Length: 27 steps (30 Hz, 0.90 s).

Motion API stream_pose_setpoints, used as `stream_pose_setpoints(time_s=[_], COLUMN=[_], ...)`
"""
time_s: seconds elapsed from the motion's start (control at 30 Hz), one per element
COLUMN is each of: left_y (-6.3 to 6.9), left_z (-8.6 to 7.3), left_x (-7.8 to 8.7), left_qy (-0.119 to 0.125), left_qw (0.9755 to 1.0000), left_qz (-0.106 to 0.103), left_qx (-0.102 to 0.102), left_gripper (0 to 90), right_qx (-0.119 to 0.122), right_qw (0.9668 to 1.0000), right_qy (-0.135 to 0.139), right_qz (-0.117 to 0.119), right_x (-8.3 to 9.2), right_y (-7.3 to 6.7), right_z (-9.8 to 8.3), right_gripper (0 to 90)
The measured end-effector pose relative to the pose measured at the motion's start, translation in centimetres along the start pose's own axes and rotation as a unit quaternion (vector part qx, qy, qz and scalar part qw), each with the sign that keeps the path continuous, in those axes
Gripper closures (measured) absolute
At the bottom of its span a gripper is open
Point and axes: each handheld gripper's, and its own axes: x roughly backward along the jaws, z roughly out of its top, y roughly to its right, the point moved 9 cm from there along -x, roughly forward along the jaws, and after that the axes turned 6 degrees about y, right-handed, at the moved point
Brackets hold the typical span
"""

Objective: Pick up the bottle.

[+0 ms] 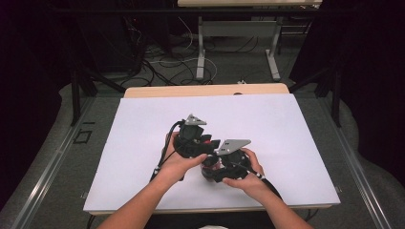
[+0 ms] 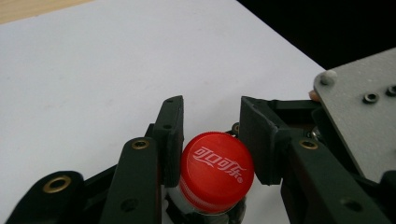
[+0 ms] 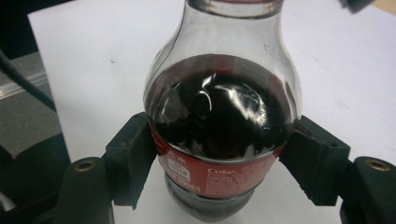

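Observation:
A clear cola bottle (image 3: 222,112) with dark drink and a red label stands on the white table sheet (image 3: 93,56). My right gripper (image 3: 219,163) is shut on its body at the label, one black pad on each side. The bottle's red cap (image 2: 217,170) with white lettering sits between the pads of my left gripper (image 2: 214,133), which is shut on it from above. In the high view both hands meet near the sheet's middle: left gripper (image 1: 206,151), right gripper (image 1: 215,172), with the bottle (image 1: 209,164) mostly hidden between them. The right gripper's grey plate (image 2: 359,102) shows at the right of the left gripper view.
The white sheet (image 1: 286,133) covers a wooden table whose far edge (image 1: 205,89) shows. Beyond it lie cables (image 1: 167,62) on the floor and the white legs of another table (image 1: 200,52). Dark frame bars (image 1: 76,95) stand at the sides.

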Motion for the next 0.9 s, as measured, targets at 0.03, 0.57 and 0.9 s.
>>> stream_pose_setpoints(time_s=[0.03, 0.57, 0.9], left_y=[0.0, -0.3, -1.0], left_z=[0.1, 0.6, 0.0], left_x=[0.0, 1.9, 1.4], left_qy=[0.0, 0.015, 0.003], left_qw=[1.0, 0.986, 0.981], left_qz=[-0.002, -0.13, -0.15], left_qx=[0.001, -0.103, -0.124], left_gripper=[61.3, 41.6, 44.5], right_qx=[-0.012, -0.016, -0.01], right_qw=[0.9999, 0.9994, 0.9993], right_qy=[0.005, 0.019, 0.013], right_qz=[-0.006, 0.025, 0.034], right_x=[0.0, 0.4, 0.2], right_y=[0.0, -0.1, -0.5], right_z=[0.1, 0.5, 0.3], right_gripper=[29.6, 29.7, 29.6])
